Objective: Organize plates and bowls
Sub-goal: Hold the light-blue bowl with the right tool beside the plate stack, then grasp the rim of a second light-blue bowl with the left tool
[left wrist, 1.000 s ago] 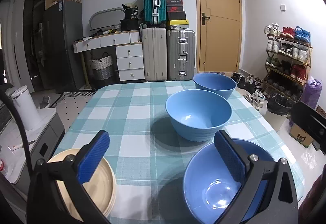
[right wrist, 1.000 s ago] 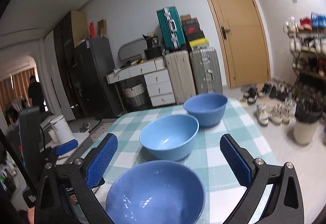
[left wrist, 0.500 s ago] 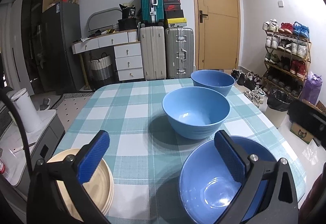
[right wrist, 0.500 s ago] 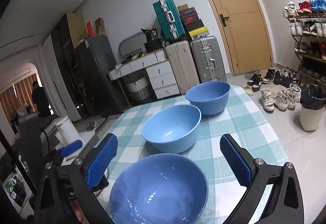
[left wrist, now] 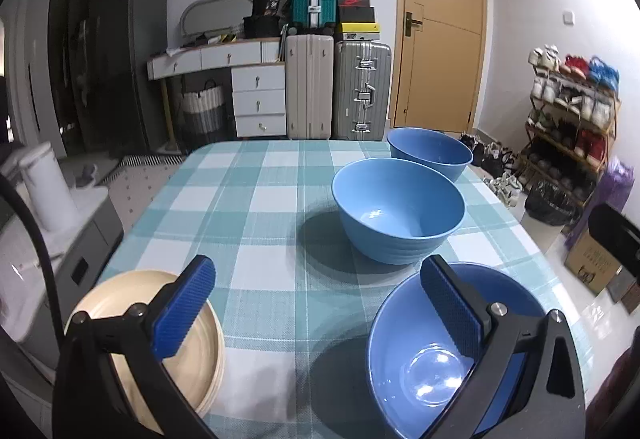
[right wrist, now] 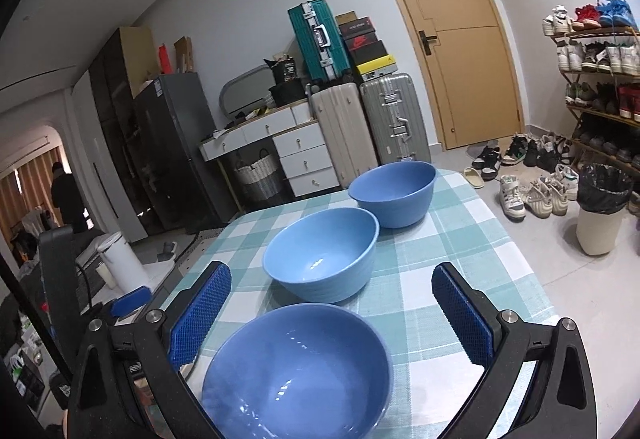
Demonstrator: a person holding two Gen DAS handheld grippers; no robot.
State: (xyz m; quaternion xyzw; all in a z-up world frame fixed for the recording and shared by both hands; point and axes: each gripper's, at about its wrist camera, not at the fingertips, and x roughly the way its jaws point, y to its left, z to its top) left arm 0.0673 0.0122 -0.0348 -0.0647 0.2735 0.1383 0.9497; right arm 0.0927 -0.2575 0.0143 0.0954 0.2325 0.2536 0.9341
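Three blue bowls stand in a row on the checked table (left wrist: 260, 199): a near bowl (left wrist: 432, 371), a middle bowl (left wrist: 400, 207) and a far bowl (left wrist: 430, 153). A stack of beige plates (left wrist: 192, 351) lies at the near left. My left gripper (left wrist: 314, 299) is open, its left finger over the plates and its right finger over the near bowl's rim. In the right wrist view my right gripper (right wrist: 330, 291) is open just above the near bowl (right wrist: 296, 371), with the middle bowl (right wrist: 320, 259) and far bowl (right wrist: 394, 191) beyond. Neither gripper holds anything.
Past the table's far edge stand suitcases (left wrist: 332, 87), white drawers (left wrist: 260, 99) and a door (left wrist: 440, 39). On the right are a shoe rack (right wrist: 600, 79) and a bin (right wrist: 600, 211). A white kettle (left wrist: 48, 187) sits on a low unit at left. A person (right wrist: 66, 199) stands far off.
Both views have shifted a little, with the right wrist view tilting most. The bowls and plates have stayed in place. Both grippers have stayed open.
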